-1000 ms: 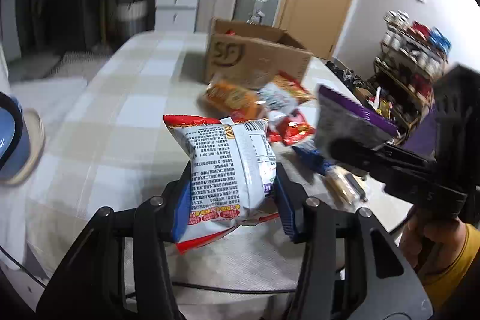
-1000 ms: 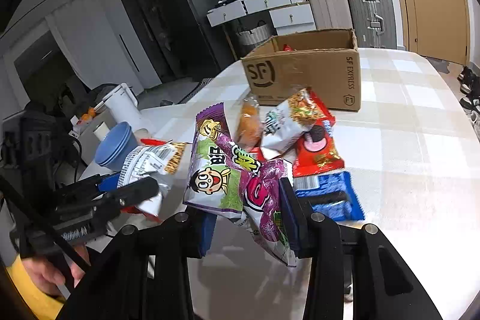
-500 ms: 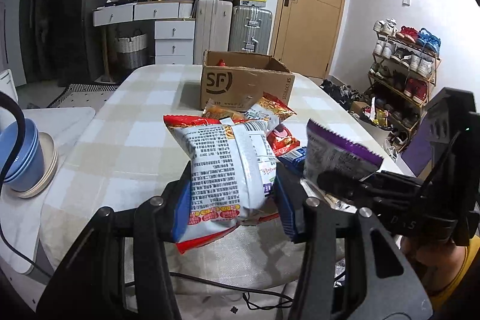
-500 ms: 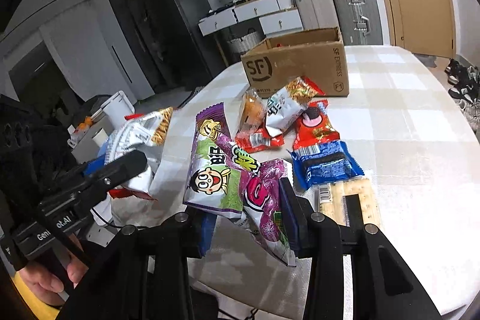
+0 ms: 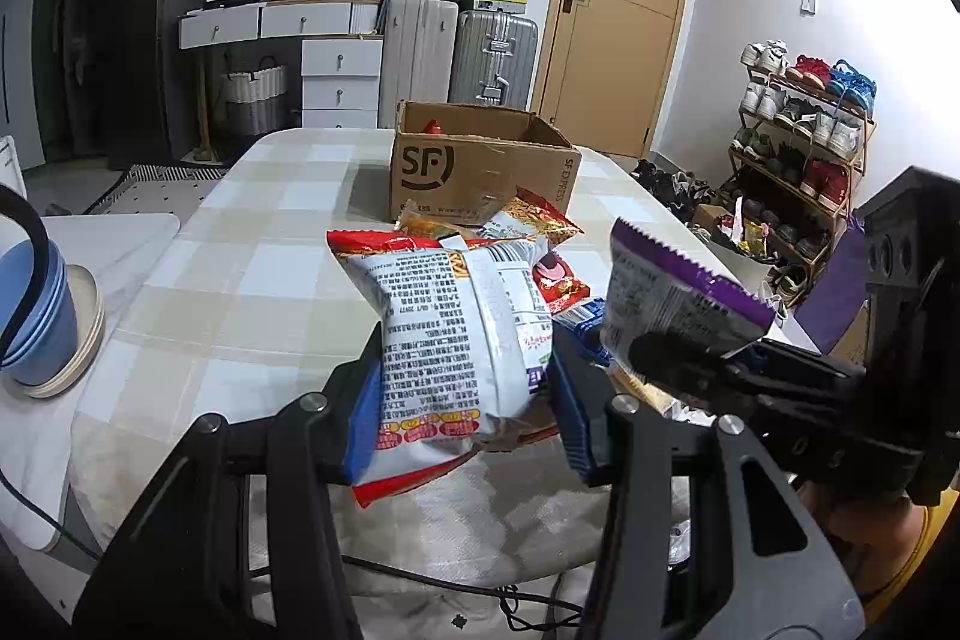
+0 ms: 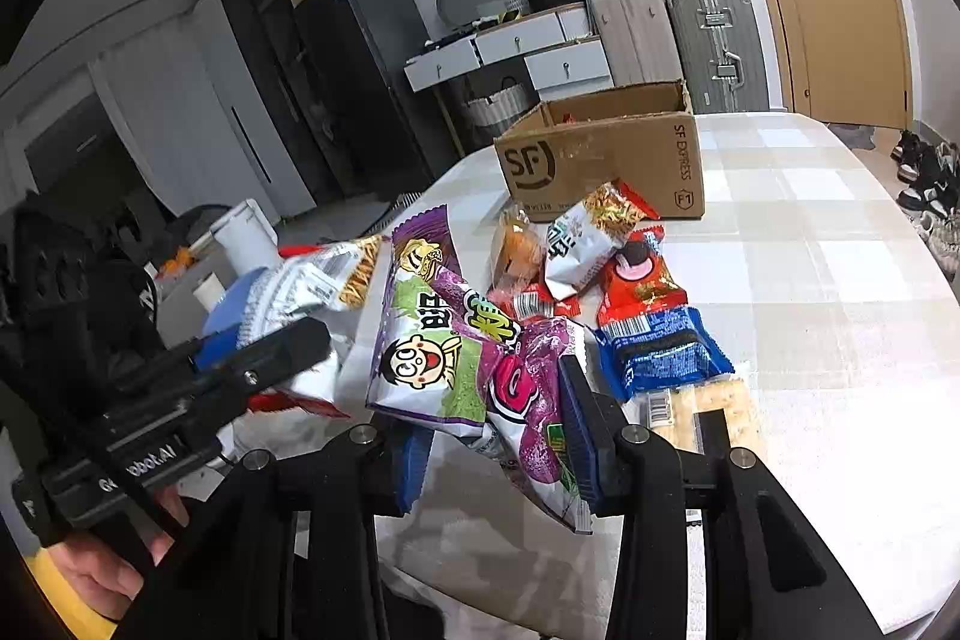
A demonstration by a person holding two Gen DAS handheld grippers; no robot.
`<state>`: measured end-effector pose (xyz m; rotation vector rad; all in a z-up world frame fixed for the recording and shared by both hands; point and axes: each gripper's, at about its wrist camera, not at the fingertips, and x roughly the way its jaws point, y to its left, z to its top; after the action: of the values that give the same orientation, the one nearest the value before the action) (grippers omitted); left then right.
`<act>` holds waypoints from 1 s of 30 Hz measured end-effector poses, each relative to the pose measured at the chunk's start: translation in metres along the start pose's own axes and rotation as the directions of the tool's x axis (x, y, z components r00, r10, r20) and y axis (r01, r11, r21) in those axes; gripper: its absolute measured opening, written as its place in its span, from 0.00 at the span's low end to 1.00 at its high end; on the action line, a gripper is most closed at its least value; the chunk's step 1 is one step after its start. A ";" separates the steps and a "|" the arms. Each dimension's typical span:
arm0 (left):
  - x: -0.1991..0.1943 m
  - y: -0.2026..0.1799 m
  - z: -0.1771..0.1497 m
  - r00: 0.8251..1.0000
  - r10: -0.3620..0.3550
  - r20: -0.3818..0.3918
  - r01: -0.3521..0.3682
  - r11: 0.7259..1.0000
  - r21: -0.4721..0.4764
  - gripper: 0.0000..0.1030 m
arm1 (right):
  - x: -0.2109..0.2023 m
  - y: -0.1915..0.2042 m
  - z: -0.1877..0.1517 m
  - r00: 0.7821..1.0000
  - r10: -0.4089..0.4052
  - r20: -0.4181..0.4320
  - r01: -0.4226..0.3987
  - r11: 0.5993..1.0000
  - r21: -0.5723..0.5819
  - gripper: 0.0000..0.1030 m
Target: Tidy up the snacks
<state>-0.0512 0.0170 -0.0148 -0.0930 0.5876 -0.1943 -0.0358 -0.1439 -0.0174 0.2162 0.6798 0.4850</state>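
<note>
My left gripper [image 5: 462, 415] is shut on a white and red snack bag [image 5: 456, 334], its printed back towards the camera, held above the near table edge. My right gripper [image 6: 501, 445] is shut on a purple and green snack bag [image 6: 462, 358] with a cartoon face. That purple bag [image 5: 672, 304] also shows at the right of the left wrist view, and the white bag [image 6: 312, 286] at the left of the right wrist view. An open SF cardboard box [image 5: 480, 166] stands further back on the table, with a pile of loose snacks [image 6: 600, 274] in front of it.
The checked tablecloth [image 5: 252, 274] covers a round table. Blue bowls on a plate [image 5: 42, 328] sit on a side surface to the left. A shoe rack [image 5: 798, 142], suitcases [image 5: 438, 34], drawers and a door line the room behind.
Both grippers drew back from the box and tilted up, each keeping its bag; more of the room and the table's near edge now shows.
</note>
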 end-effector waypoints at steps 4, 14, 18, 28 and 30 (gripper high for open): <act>0.000 0.000 0.009 1.000 -0.003 0.006 0.003 1.000 -0.003 0.45 | -0.006 -0.001 0.006 1.000 0.012 0.025 -0.012 1.000 0.018 0.38; 0.009 0.002 0.070 0.999 -0.022 0.049 0.023 1.000 -0.014 0.45 | -0.019 0.002 0.055 0.996 0.025 0.084 -0.022 0.999 -0.034 0.38; 0.017 0.004 0.100 0.997 -0.047 0.059 0.048 0.999 -0.009 0.45 | -0.015 -0.002 0.082 0.996 0.017 0.092 -0.012 0.998 -0.058 0.38; 0.072 0.013 0.183 0.994 -0.110 0.019 0.110 0.994 0.007 0.45 | 0.009 -0.018 0.153 0.992 0.025 0.127 -0.018 0.998 -0.059 0.38; 0.088 0.019 0.200 0.993 -0.118 0.003 0.118 0.993 -0.012 0.45 | 0.018 -0.022 0.171 0.991 0.029 0.133 -0.023 0.999 -0.048 0.38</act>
<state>0.1349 0.0237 0.1005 -0.1399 0.5817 -0.3056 0.0954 -0.1601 0.0950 0.2124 0.5348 0.5057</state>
